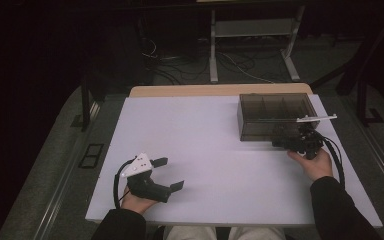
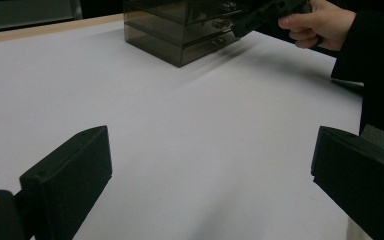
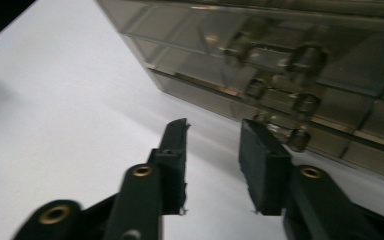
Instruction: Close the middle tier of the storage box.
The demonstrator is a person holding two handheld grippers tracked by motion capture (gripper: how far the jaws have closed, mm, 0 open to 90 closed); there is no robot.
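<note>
While my right gripper [image 3: 212, 127] sits at the front face of the smoked drawer box [image 1: 275, 116], its jaws stand partly apart with nothing between them — no grasp. Box is at the far right of the white table [image 1: 205, 150], long axis running across the table, drawer fronts toward me. In the right gripper view the small round knobs [image 3: 307, 56] lie just ahead and to the right of the fingertips, lowest knob [image 3: 298, 139] closest, just beside the right-hand pad [image 3: 260, 160]; I can't tell if it touches. So the move turns on a short shift toward that knob, jaws lined either side. Right hand [image 1: 316, 162] is far nearer. Left gripper [image 1: 172, 173] rests near the table's near-left edge — jaws wide, empty, well apart from the box.
</note>
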